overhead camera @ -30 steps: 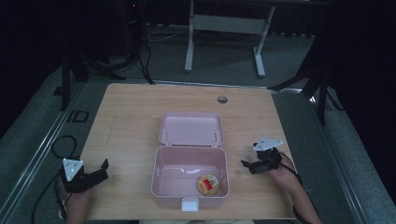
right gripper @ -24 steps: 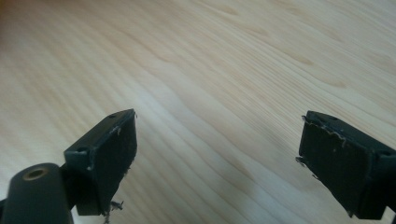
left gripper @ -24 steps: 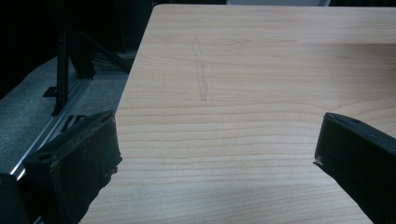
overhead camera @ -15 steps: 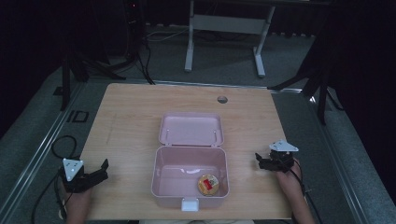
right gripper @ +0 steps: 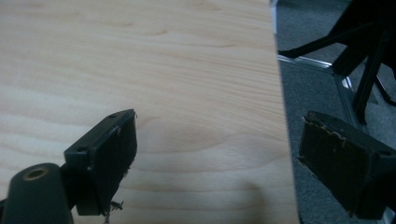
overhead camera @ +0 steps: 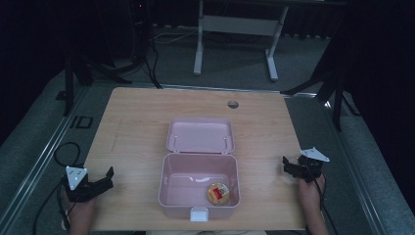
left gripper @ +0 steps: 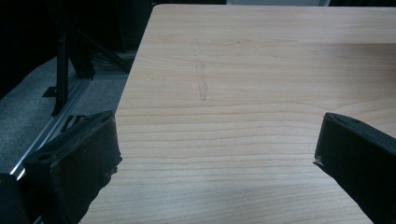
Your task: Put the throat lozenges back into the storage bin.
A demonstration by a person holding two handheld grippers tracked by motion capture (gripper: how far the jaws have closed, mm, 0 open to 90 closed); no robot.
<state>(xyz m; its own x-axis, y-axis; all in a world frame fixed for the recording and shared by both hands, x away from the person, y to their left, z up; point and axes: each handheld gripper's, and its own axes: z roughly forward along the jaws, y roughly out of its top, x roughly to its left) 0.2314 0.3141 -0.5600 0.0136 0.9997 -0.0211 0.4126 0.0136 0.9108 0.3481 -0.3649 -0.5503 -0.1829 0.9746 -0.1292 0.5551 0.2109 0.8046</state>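
A pink lunch box (overhead camera: 199, 177) lies open at the table's front middle, its lid (overhead camera: 200, 135) folded back flat behind it. Inside, at the front right corner, sits a small round yellow packet with a red mark (overhead camera: 218, 193). My left gripper (overhead camera: 102, 180) rests at the front left edge of the table, open, with bare wood between its jaws (left gripper: 217, 140). My right gripper (overhead camera: 289, 165) is at the table's right edge, also open, holding nothing (right gripper: 217, 144); its right jaw hangs beyond the table edge.
The wooden table (overhead camera: 137, 122) has a small round hole (overhead camera: 233, 104) near its far edge. Grey floor, a white desk frame (overhead camera: 236, 29) and dark stands (overhead camera: 337, 93) surround it. A faint scuff mark (left gripper: 201, 70) runs along the wood on the left.
My right gripper has moved rightward and slightly toward the front, from near the box to the table's right edge. The left gripper and the box have stayed put.
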